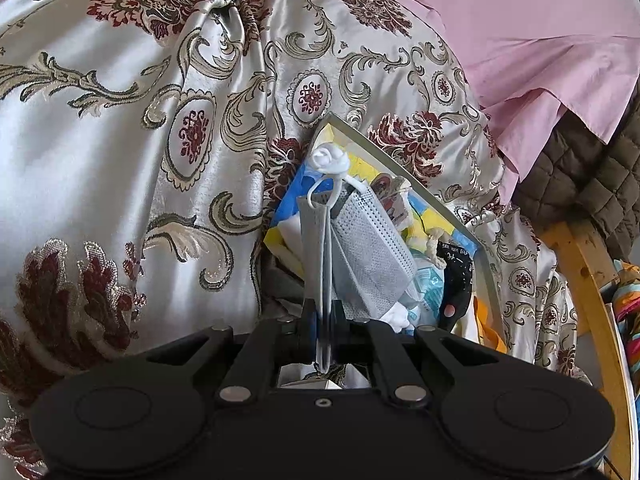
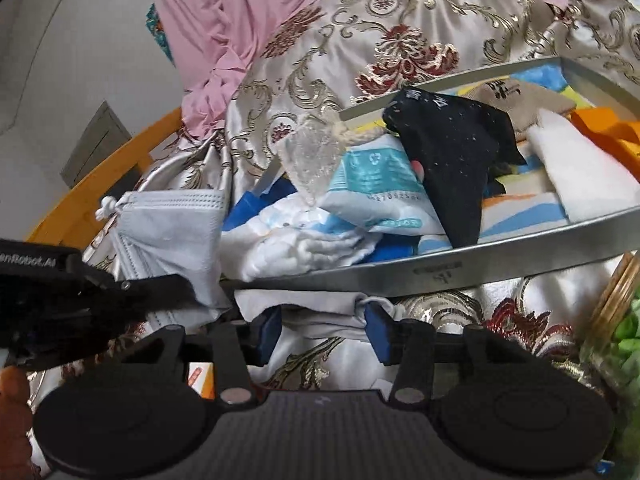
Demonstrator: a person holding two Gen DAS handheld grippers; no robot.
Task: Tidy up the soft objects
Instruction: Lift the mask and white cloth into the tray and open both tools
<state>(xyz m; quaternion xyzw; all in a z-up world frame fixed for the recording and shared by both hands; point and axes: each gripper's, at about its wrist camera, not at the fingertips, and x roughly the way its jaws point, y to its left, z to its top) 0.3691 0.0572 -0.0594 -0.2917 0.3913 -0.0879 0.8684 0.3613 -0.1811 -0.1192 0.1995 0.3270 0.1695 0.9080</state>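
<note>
The left hand-held gripper is clamped tight on a bundle of grey face masks, its jaws pressed together on the lower edge so the masks stand up from it, their white ear loops knotted in a ball at the top. From the right wrist view the same masks hang at the left, beside the near corner of a metal tray.

The tray sits on a bed draped in a silvery brocade spread with dark red flowers, and a pink sheet is bunched behind it. Piled in the tray are a black sock, a white-and-blue tissue packet, a crumpled white cloth, a white folded cloth, an orange piece and a tan pouch.

The right hand-held gripper has its jaws standing well apart, just short of the tray's near rim, with a grey cloth lying between the blue pads; whether they touch it I cannot tell. A glass jar with green contents stands at the far right.
</note>
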